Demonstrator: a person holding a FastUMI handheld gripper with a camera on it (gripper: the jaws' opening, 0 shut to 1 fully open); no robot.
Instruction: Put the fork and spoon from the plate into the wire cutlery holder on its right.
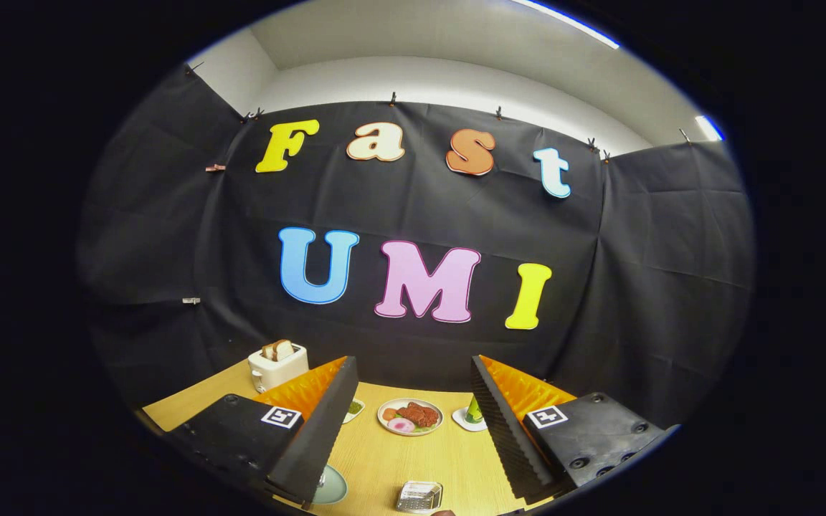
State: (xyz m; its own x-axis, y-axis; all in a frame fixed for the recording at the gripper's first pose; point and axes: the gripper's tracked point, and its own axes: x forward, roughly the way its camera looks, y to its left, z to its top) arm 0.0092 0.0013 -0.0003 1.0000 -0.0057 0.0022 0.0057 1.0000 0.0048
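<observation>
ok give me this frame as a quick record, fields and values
gripper: open, holding nothing, above the table
table: wooden
between fingers, far: plate of food
near the fingers' base: wire cutlery holder, left of it a grey-green plate, partly hidden
back left: white toaster with bread
fork and spoon: cannot tell

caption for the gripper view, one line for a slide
Open gripper above a wooden table, plate of food beyond its fingers, toaster behind.
</observation>
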